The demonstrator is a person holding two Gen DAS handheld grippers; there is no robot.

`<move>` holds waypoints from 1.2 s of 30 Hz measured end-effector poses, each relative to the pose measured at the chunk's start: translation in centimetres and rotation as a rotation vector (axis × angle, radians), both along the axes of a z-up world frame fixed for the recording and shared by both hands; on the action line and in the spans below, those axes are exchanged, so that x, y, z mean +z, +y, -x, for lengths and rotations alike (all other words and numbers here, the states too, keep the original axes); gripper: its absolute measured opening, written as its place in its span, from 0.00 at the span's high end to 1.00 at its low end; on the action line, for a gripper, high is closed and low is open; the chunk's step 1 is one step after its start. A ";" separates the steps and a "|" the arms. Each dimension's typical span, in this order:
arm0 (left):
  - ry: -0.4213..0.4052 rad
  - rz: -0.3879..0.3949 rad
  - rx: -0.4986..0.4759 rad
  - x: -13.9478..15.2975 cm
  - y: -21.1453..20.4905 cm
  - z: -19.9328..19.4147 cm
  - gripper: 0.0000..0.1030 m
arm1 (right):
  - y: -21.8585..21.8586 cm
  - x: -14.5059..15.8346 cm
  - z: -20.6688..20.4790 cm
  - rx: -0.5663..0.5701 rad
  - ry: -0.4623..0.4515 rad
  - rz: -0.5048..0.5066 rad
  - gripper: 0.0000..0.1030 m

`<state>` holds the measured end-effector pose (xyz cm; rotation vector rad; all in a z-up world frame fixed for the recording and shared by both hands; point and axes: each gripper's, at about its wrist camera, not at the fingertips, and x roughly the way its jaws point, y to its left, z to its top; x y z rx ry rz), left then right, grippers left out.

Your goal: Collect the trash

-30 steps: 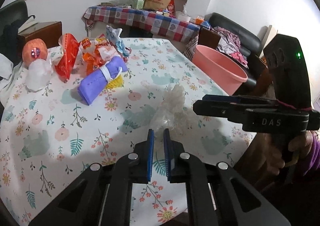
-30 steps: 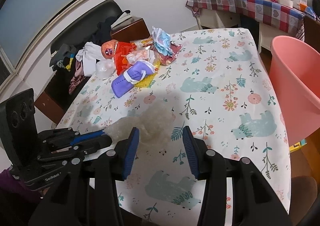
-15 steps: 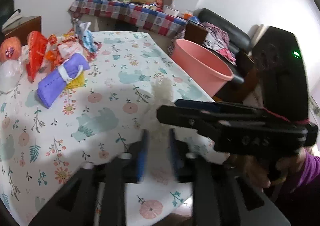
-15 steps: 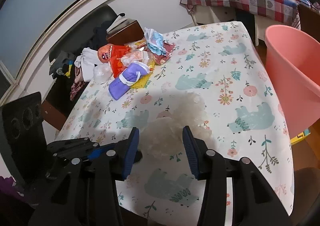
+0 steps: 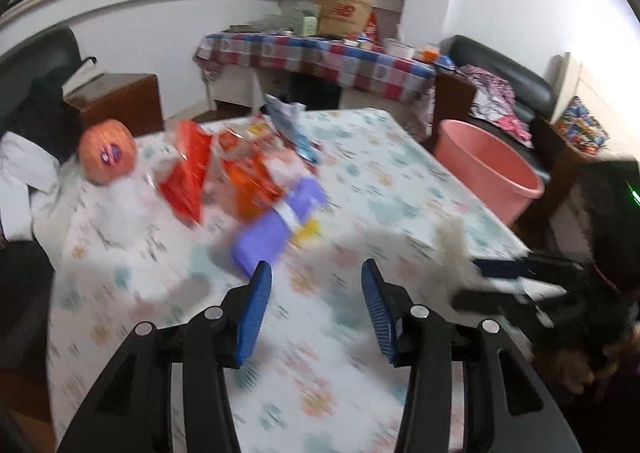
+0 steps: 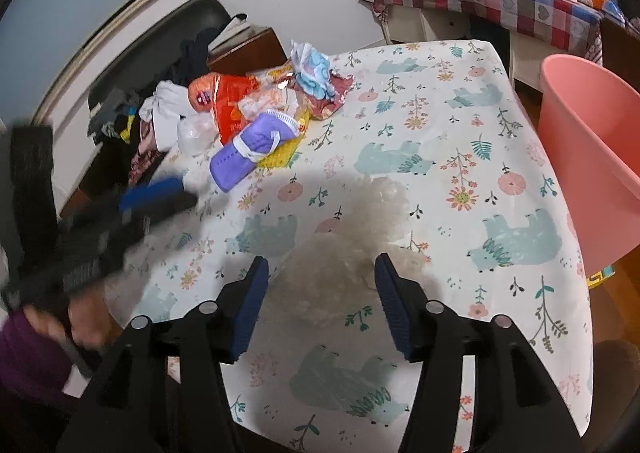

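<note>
Crumpled, translucent plastic wrap (image 6: 352, 253) lies on the floral tablecloth (image 6: 460, 141).

A table covered with a floral, bear-printed cloth (image 6: 460, 125) carries a far-corner heap: a rolled purple cloth (image 6: 248, 149) on a yellow item, red and orange snack wrappers (image 6: 230, 101), a blue-and-white crumpled wrapper (image 6: 314, 71) and an orange ball (image 5: 106, 149). A crumpled clear plastic bag (image 6: 352, 249) lies apart, near the table's front edge.
</note>
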<state>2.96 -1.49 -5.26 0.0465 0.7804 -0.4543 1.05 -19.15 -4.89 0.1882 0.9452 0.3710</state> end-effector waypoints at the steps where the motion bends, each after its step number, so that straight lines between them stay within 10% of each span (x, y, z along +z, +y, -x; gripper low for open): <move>1: 0.011 -0.009 0.006 -0.3 0.2 -1.1 0.55 | 0.1 -0.1 -0.1 0.002 0.001 0.006 0.44; 14: 0.093 -0.084 0.042 -2.7 0.2 -6.0 0.67 | 0.2 -0.8 -0.9 -0.002 0.030 -0.004 0.43; 25: 0.066 -0.129 -0.031 -1.8 -1.4 -6.5 0.48 | 0.0 -0.9 -0.8 0.006 0.047 -0.006 0.43; 36: 0.077 -0.090 -0.095 -1.9 -2.8 -3.8 0.83 | -0.9 -0.6 -0.3 -0.008 0.066 -0.025 0.43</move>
